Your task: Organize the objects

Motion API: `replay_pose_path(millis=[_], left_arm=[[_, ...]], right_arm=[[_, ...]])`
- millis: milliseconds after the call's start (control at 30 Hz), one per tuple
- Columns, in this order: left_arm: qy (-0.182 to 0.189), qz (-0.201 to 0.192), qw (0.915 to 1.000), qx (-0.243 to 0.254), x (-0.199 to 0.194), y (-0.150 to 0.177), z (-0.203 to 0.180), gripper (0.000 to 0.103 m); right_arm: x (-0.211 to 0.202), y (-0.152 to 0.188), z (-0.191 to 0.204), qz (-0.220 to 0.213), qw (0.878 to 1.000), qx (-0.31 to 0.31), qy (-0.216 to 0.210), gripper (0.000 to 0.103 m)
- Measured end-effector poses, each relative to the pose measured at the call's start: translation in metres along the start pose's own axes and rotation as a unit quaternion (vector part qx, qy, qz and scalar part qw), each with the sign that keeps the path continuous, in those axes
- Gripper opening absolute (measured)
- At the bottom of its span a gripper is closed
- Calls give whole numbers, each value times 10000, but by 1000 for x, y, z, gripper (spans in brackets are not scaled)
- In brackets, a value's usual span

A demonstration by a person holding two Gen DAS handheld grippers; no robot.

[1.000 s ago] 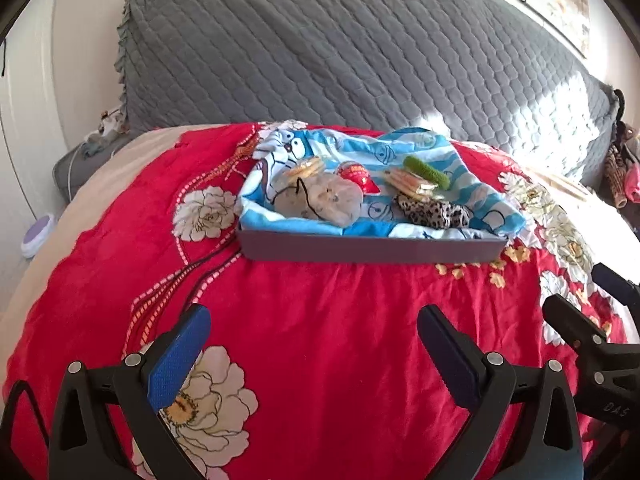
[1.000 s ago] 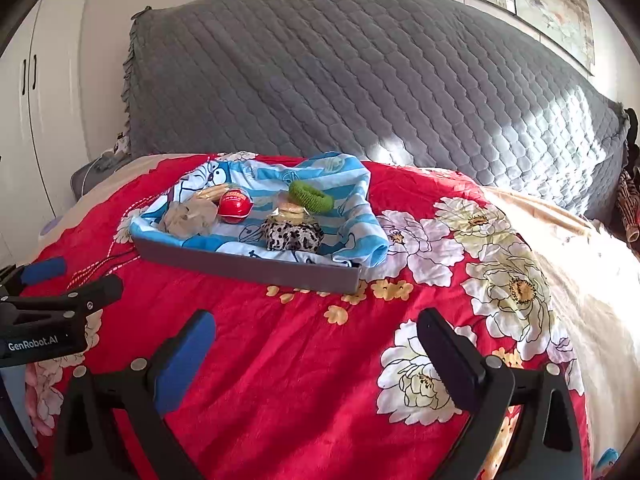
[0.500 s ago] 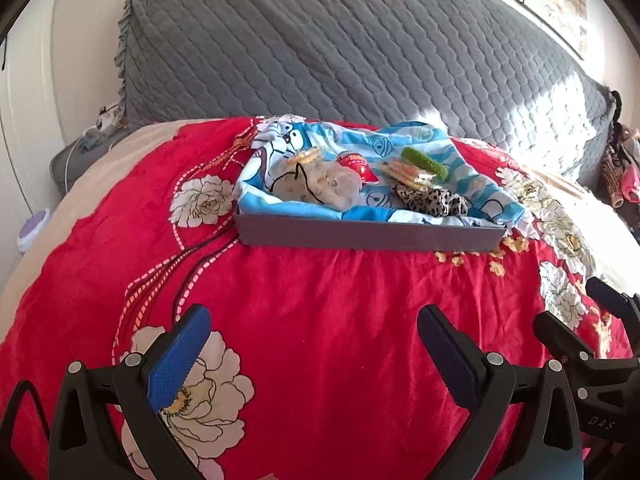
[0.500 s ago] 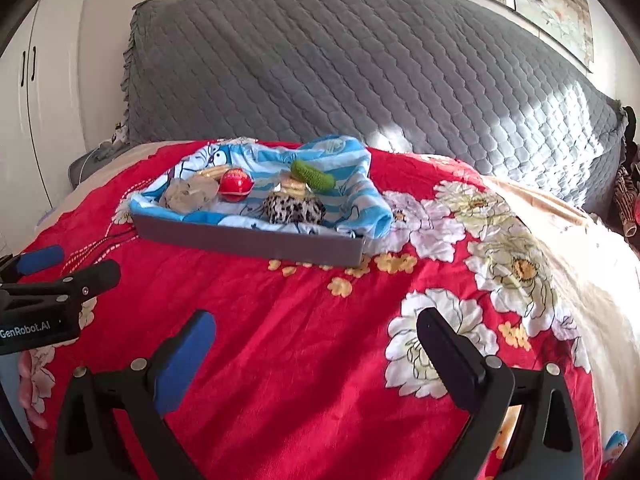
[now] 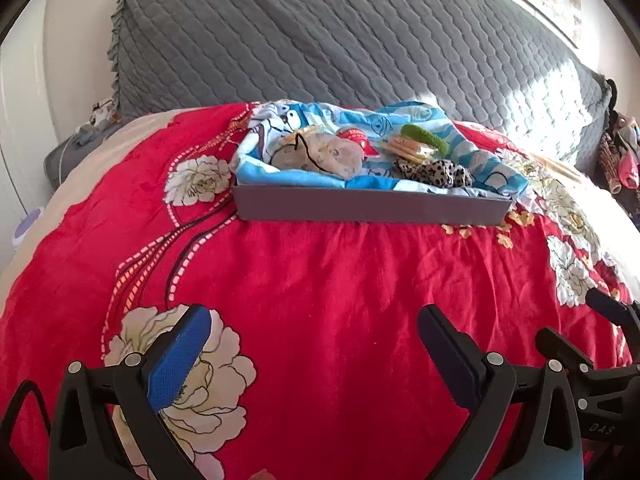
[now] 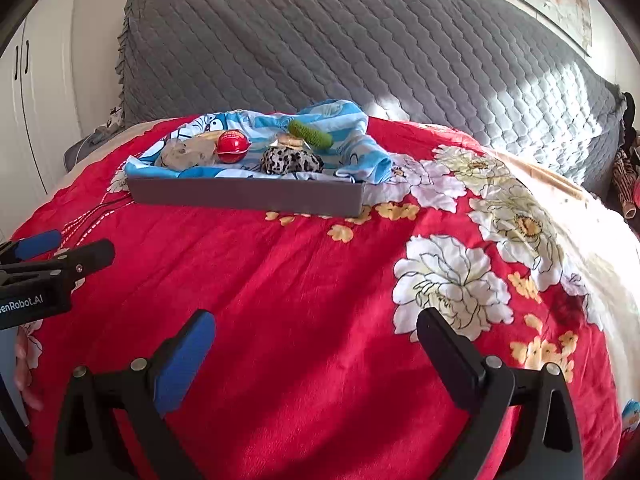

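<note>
A grey tray sits far back on the red flowered bedspread, lined with a blue cartoon cloth. In it lie a beige pouch, a red round tin, a green hair tie, a leopard scrunchie and wrapped snacks. My left gripper is open and empty, well short of the tray. My right gripper is open and empty too, and shows in the left wrist view.
A grey quilted headboard rises behind the tray. A bedside stand with small items is at the left. Clothes hang at the far right. White cupboard doors stand at the left.
Both grippers have drawn back and lowered; the tray now looks farther away and flatter. Jaws stay open. Nothing in the tray has moved.
</note>
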State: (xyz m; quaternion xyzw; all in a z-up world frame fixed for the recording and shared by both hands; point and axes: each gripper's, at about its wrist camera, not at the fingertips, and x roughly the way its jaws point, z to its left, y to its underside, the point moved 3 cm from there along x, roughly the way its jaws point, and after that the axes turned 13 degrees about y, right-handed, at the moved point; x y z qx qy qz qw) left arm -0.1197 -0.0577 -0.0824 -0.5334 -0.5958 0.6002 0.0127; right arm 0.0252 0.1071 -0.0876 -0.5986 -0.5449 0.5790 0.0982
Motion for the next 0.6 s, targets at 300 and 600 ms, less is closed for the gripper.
replay_pose_path(millis=[300,600], left_arm=[[-109,-144,9998,-70,-3,-2,5,103],[-169,-210,9996,37,-6,-4,2,103]], right_arm=[[-1,-2,-2,-95,9999,23,55,102],[0,-4,-2,-126,9999,19,98,102]])
